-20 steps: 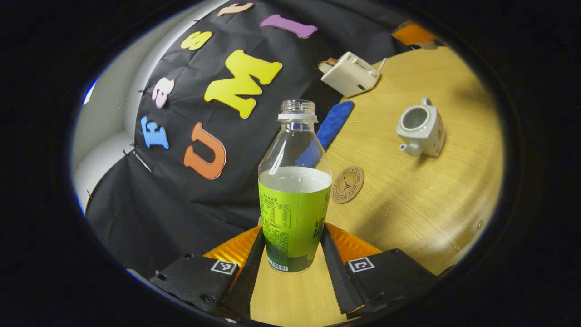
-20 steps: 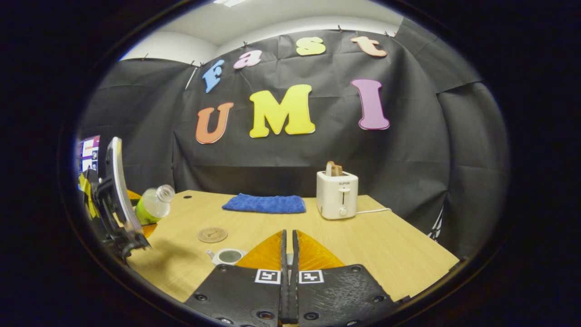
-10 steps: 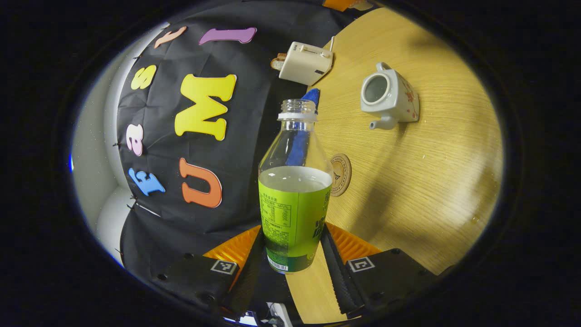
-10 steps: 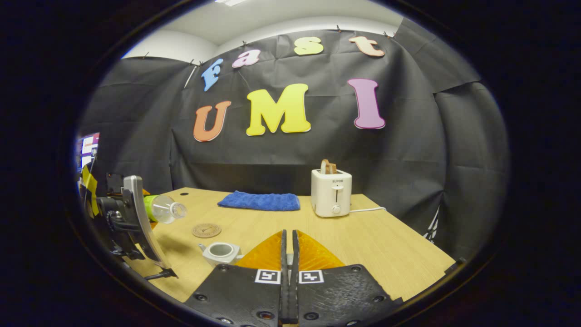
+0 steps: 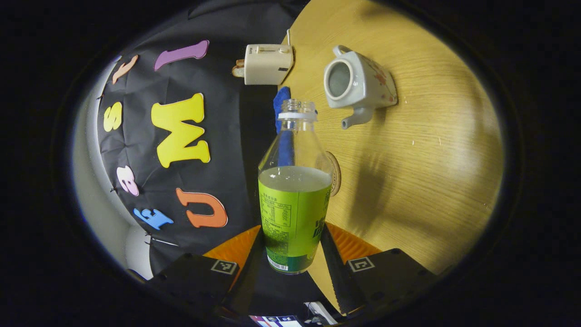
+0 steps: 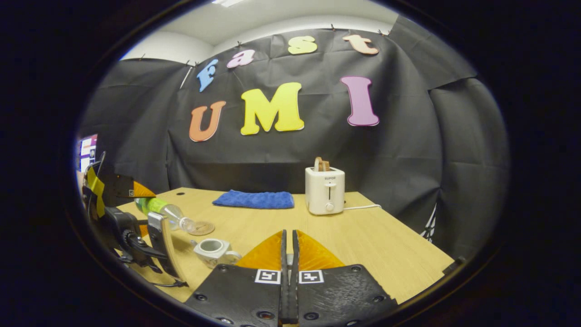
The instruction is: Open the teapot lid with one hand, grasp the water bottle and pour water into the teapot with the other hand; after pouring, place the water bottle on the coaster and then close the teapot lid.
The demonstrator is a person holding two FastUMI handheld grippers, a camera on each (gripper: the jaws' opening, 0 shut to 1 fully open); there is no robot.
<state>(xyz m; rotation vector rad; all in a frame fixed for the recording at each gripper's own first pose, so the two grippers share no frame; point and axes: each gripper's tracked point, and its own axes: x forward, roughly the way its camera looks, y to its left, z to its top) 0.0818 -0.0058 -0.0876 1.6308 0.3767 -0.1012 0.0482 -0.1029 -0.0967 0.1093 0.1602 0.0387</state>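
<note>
The left tool (image 5: pixel 292 254) is clenched on the uncapped water bottle (image 5: pixel 294 213), tipped so its neck points toward the lidless teapot (image 5: pixel 358 84) at one o'clock on the worktop (image 5: pixel 431 172). The right tool (image 6: pixel 288 272) has its fingers pressed together; what they grip is hidden. The coaster (image 6: pixel 202 228) lies at eleven o'clock of the teapot in the right gripper view.

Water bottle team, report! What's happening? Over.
Left claw shut on green-labelled clear plastic water bottle, tipping toward open white ceramic teapot. Right claw shut. Path clear.

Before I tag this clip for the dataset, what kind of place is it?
Probably a staged recording booth, not a real kitchen: black cloth wall behind a wooden table set with a toaster, teapot and blue towel.
</note>
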